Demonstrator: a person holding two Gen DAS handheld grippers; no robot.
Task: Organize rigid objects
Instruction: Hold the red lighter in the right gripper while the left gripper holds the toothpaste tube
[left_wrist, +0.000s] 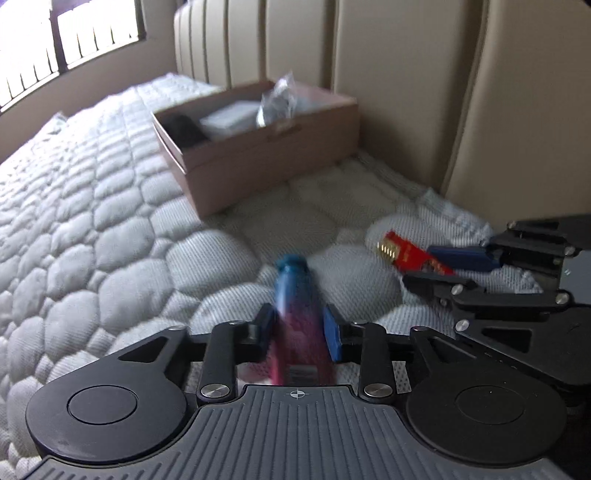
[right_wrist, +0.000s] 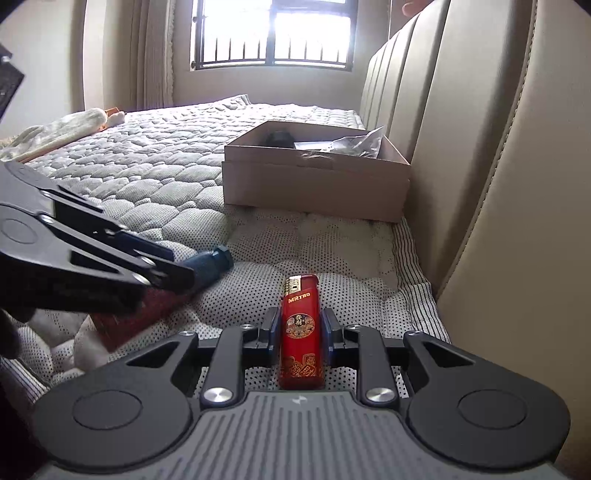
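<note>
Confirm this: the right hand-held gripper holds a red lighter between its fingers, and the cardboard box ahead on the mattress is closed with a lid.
Not quite. The right hand-held gripper does hold the red lighter, but the cardboard box on the mattress is open, with no lid. The right wrist view shows items inside it.

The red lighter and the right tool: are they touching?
Touching. The right wrist view shows the red lighter standing between the right tool's two pads, both pressed against its sides with no gap.
</note>
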